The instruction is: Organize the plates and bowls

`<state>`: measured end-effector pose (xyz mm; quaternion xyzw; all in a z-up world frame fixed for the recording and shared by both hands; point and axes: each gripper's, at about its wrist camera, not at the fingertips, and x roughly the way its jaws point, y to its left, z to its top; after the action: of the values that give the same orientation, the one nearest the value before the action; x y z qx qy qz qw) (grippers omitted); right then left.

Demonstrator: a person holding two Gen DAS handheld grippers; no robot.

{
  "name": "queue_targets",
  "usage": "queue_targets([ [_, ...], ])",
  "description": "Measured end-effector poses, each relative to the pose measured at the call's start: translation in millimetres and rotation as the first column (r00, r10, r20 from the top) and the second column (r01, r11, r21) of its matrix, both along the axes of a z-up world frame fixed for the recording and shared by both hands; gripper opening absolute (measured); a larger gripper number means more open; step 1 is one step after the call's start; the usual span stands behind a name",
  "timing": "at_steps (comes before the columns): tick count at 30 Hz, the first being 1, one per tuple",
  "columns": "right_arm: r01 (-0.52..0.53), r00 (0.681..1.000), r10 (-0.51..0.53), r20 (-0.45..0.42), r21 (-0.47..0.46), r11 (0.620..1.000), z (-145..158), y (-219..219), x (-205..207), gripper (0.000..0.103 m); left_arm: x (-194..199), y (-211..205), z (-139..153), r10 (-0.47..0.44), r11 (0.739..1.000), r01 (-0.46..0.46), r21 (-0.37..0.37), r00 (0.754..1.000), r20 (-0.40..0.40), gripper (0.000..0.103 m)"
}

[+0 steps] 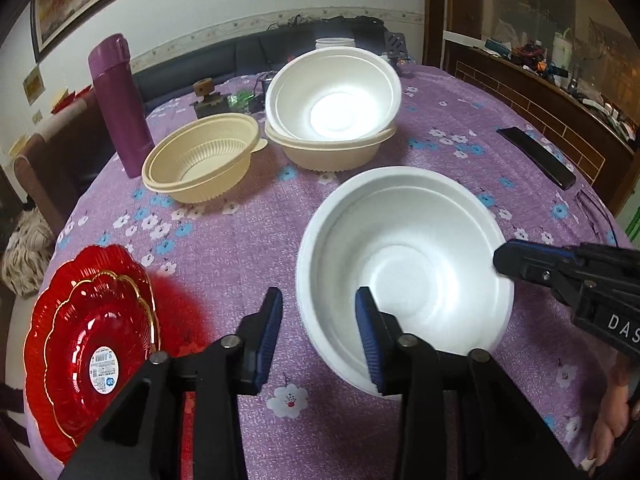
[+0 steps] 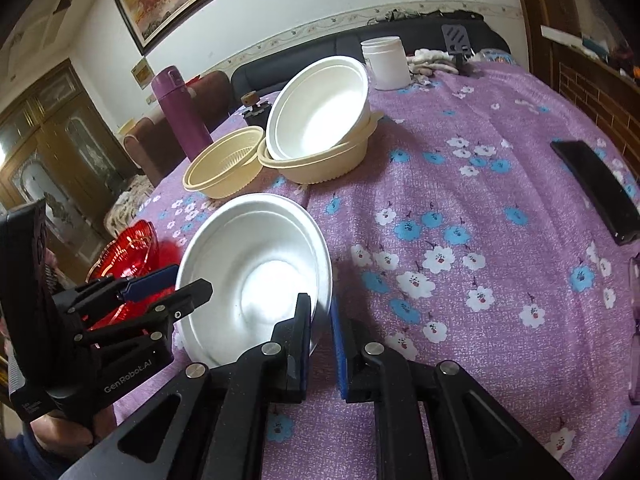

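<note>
We pinch the near white bowl (image 2: 256, 272) on the table (image 2: 460, 200) by its right rim in our right gripper (image 2: 320, 334), left gripper (image 1: 318, 336) partly open straddling its left rim without pressing, and should lift level toward the stacked bowls (image 2: 320, 128).

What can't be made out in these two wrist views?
- Lower cream bowl: its inside is covered by the white bowl nested in it, both views.
- Red plates: left wrist view, the left claw covers their right side, so how many are stacked is unclear.
- Plate label: print too small to read.
- Black flat item: both views, too featureless to identify.
</note>
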<state>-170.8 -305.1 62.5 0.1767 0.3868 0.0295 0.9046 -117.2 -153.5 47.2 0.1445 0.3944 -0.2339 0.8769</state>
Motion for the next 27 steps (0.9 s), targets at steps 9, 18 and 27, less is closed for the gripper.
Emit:
queue_targets([
  [9,0.002,1.0,-0.002,0.022,-0.011,1.0,9,5,-4,0.011,-10,2,9,0.002,1.0,-0.004,0.023,0.997,0.079,0.027],
  [18,-0.005,1.0,0.005,0.022,-0.007,1.0,15,14,-3,0.011,-12,11,17,0.01,1.0,-0.012,0.013,0.994,0.108,0.027],
  [27,-0.023,0.999,0.024,0.023,-0.03,0.999,22,29,4,0.011,-12,26,24,0.033,0.999,-0.032,-0.012,0.992,0.125,0.027],
])
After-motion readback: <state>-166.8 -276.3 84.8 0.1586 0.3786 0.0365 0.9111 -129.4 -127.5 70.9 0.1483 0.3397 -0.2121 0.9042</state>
